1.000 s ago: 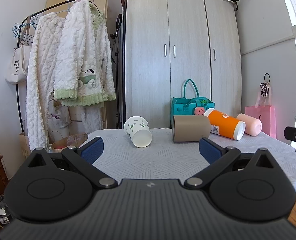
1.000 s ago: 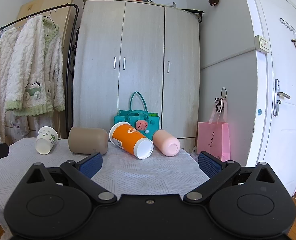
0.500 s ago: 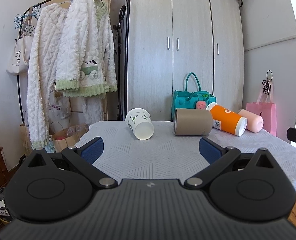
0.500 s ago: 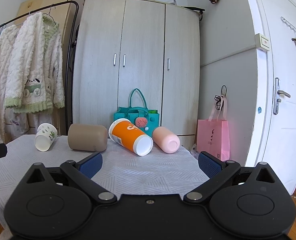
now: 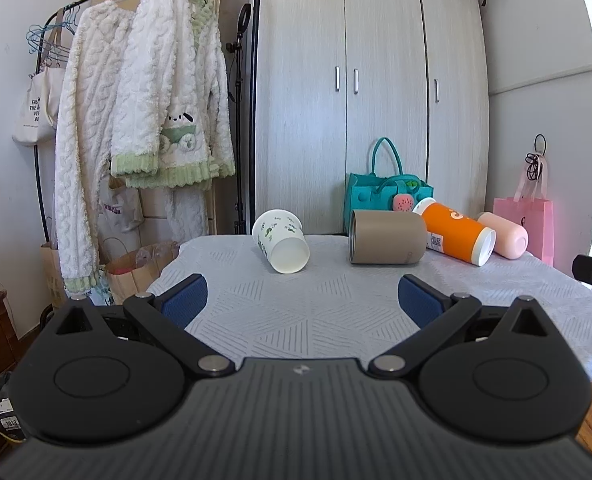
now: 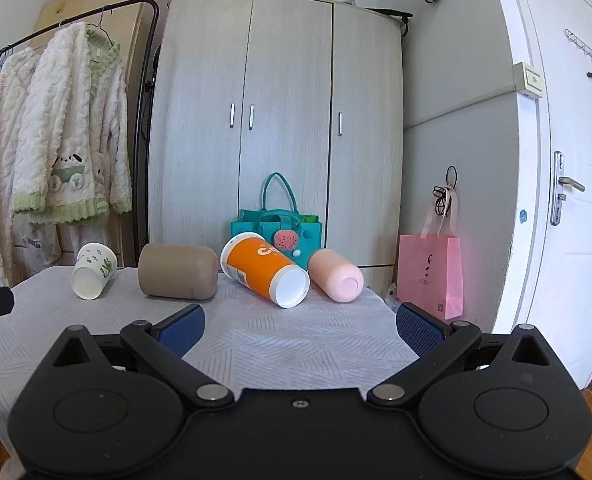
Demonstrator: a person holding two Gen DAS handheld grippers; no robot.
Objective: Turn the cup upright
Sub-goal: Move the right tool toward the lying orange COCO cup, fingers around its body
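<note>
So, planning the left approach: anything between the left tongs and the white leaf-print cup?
Nothing: only bare tablecloth separates the left tongs from the white cup, per the left wrist view.

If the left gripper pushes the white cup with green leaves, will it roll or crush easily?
The white cup lies on its side on the tablecloth, so a sideways push would probably roll it, likely in a curve, since it tapers. It looks like thin paper, so probably light and easily dented by a firm squeeze. The left gripper is open and not touching it.
</note>
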